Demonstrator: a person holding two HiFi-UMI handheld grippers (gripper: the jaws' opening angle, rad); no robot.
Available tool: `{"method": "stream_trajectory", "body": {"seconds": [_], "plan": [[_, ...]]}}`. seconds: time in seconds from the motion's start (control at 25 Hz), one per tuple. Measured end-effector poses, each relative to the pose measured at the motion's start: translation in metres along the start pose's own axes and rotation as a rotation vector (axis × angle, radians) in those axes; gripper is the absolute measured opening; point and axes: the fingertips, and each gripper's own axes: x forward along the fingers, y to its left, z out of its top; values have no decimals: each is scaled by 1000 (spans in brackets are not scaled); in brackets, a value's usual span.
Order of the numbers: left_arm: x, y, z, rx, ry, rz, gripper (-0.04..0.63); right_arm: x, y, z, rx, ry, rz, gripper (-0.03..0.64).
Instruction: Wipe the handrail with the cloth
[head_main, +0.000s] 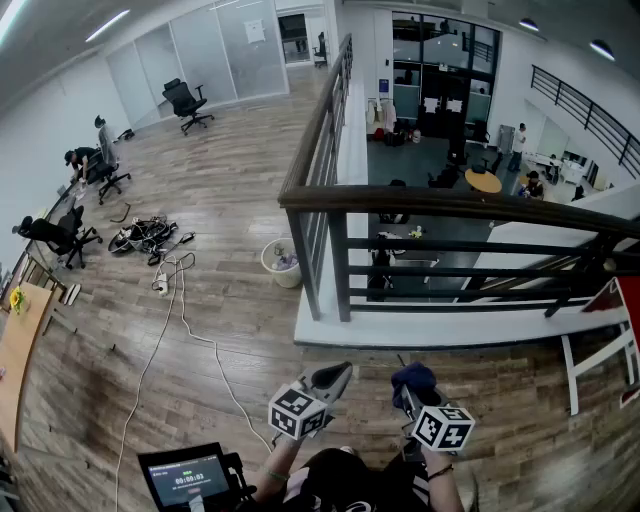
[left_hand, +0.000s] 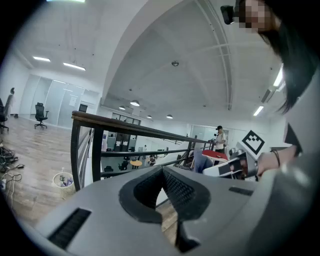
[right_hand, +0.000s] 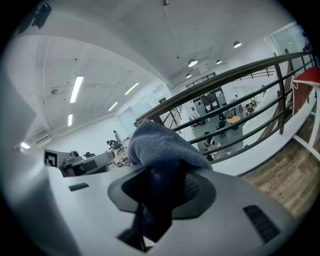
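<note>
Right, off to my left a white bin (head_main: 281, 262) stands on the wooden floor (head_main: 200, 300) by the railing's corner post. Nearer me, the left gripper (head_main: 334, 380) has its jaws pressed together, empty. Just beside it, the right gripper (head_main: 408, 392) is clenched on the blue cloth (head_main: 413, 377), which bunches up above the jaws. Both hang well short of the dark handrail (head_main: 450, 205) running across ahead; the cloth is apart from it.
</note>
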Motion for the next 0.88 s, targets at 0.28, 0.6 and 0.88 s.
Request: {"method": "stream_trajectory", "body": {"seconds": [0.28,0.6,0.88], "plan": [[-6,33,2,-55,-18,49,2,34,18,44,-57,7,26,103],[3,85,4,-71,-34,114,2,106,34,158,-122,-85,71,103],[41,155,29,-100,-62,188,2,205,43,261,-130,-141,152,103]]}}
